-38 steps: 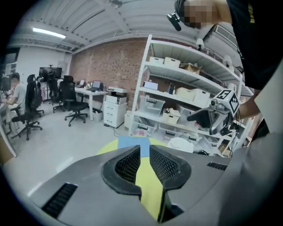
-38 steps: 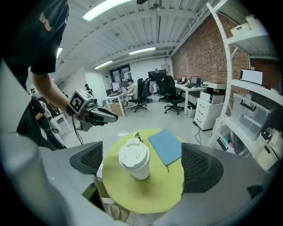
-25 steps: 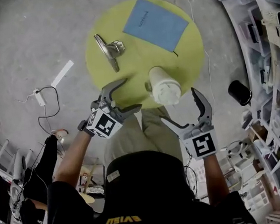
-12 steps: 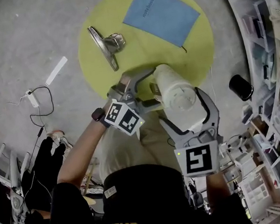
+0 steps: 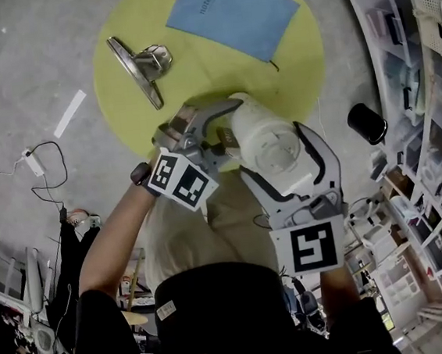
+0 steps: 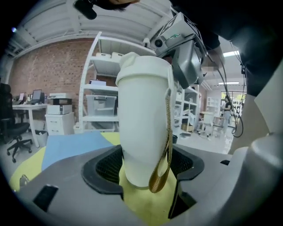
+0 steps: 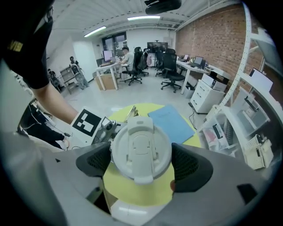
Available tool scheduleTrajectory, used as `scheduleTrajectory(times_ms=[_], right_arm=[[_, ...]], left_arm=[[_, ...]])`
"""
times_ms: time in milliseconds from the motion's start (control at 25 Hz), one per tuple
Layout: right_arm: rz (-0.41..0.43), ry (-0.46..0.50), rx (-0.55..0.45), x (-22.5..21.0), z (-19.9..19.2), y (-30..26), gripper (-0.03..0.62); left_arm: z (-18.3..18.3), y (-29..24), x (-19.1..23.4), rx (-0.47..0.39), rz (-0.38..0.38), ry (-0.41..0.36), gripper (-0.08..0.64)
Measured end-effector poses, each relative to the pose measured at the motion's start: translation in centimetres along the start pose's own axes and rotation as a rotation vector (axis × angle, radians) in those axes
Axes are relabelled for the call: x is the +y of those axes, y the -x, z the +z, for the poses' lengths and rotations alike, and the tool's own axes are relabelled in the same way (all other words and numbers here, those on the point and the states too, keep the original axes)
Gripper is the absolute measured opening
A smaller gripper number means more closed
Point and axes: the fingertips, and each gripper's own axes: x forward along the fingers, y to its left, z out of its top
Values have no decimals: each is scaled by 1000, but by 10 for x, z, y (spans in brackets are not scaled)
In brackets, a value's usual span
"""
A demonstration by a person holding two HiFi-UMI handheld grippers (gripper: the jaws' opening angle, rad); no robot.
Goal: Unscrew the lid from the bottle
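Observation:
A white bottle point(image 5: 248, 121) stands near the front edge of the round yellow table point(image 5: 193, 65). Its white flip lid point(image 5: 279, 146) faces up. My left gripper point(image 5: 230, 130) reaches in from the left, low on the bottle point(image 6: 143, 119). Its jaws are closing, with both pads against the body and the gold strap point(image 6: 166, 145) hanging at the right pad. My right gripper point(image 5: 275, 152) comes from above. Its jaws are closing around the lid point(image 7: 140, 148), and both pads touch the lid's rim.
A blue notebook point(image 5: 231, 10) and a metal clip point(image 5: 140, 63) lie farther back on the table. A black cylinder point(image 5: 366, 124) stands on the floor to the right, beside white shelving point(image 5: 430, 72). A cable point(image 5: 39, 164) trails over the floor at left.
Both grippers came in from the table's near side with open jaws. The left one went to the bottle's body, the right one over its lid, and the jaws narrowed onto them.

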Motion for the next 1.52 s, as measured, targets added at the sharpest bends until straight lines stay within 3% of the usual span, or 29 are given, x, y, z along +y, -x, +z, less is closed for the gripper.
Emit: scheduleTrajectory(times_ms=[1080, 1320, 1520], right_arm=[[63, 48, 35, 5, -5, 0, 422], [109, 122, 33, 6, -5, 3, 422], [148, 233, 25, 9, -7, 3, 422]], left_arm=[[-3, 2, 0, -61, -31, -19, 330], [-1, 3, 0, -56, -92, -44, 327], [-5, 3, -3, -45, -232, -105, 321]])
